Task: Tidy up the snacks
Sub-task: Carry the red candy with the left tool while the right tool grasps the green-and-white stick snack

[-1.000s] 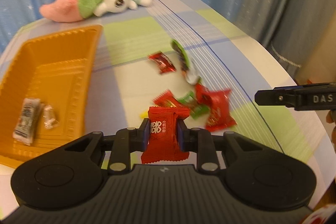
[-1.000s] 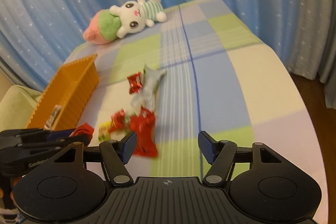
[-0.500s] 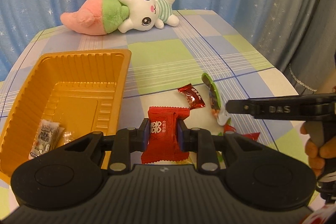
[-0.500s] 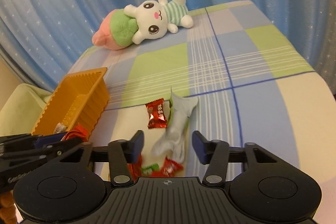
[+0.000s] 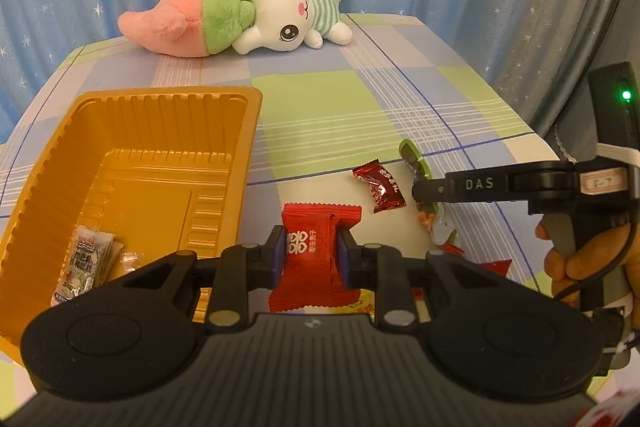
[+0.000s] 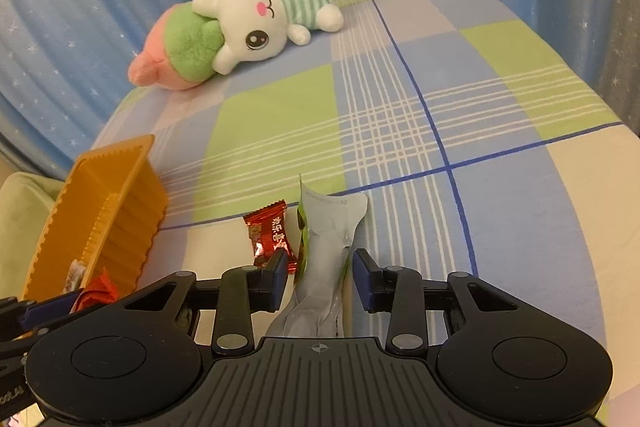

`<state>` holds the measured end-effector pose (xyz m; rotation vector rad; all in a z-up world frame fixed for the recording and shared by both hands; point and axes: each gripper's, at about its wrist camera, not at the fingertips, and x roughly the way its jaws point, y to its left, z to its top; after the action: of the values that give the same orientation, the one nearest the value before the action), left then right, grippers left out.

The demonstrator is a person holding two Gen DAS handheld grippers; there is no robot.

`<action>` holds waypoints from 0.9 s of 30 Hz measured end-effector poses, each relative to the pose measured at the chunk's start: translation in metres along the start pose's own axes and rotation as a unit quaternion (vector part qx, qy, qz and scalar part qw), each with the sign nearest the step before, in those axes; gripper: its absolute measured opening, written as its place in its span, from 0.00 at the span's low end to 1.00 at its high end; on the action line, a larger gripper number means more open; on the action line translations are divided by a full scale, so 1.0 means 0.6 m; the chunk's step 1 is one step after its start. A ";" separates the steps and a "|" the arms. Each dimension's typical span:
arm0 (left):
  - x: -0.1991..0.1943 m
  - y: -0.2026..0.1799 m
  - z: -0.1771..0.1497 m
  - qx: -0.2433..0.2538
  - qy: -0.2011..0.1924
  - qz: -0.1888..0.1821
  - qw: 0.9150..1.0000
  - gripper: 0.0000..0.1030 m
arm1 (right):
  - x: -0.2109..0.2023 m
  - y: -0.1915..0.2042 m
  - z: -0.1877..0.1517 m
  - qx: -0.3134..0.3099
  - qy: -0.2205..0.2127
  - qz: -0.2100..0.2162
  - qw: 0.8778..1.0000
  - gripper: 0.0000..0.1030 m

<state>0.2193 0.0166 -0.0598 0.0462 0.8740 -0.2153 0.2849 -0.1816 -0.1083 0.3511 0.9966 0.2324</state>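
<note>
My left gripper point(image 5: 310, 247) is shut on a red snack packet point(image 5: 312, 291), held above the table just right of the orange tray point(image 5: 160, 99). In the right wrist view my right gripper point(image 6: 320, 263) straddles a long silver-and-green packet point(image 6: 332, 227) lying on the cloth. Its jaws are closing, and a small gap still shows on each side of the packet. A dark red candy point(image 6: 270, 235) lies just left of that packet. From the left wrist view the right gripper point(image 5: 424, 191) shows side-on over the same packet point(image 5: 412, 157).
Two or three small packets point(image 5: 84, 259) lie in the tray's near corner. More red and green snacks point(image 5: 492, 267) lie partly hidden under my left gripper. A plush toy point(image 5: 256, 15) lies at the table's far end. A hand point(image 5: 580, 263) grips the right tool. Blue curtains hang behind.
The left gripper carried the red packet left, beside the tray. The right gripper moved forward and down over the long packet, and its jaws narrowed around it.
</note>
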 end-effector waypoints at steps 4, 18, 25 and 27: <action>-0.001 0.000 0.000 -0.001 0.000 -0.001 1.000 0.23 | 0.011 0.002 0.000 -0.003 0.001 -0.006 1.000 0.31; -0.045 0.009 0.009 -0.012 -0.028 0.002 1.000 0.23 | -0.062 0.016 0.024 0.013 -0.050 0.014 0.999 0.26; -0.093 0.033 0.005 -0.027 -0.046 0.009 0.999 0.23 | -0.112 0.078 0.017 0.009 -0.049 0.071 0.996 0.26; -0.106 0.044 0.002 -0.030 -0.048 0.015 0.998 0.23 | -0.116 0.101 0.009 0.010 -0.041 0.089 0.995 0.26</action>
<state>0.1861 0.0527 -0.0112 -0.0065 0.7839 -0.1629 0.2510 -0.1512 -0.0281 0.4643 0.8868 0.3671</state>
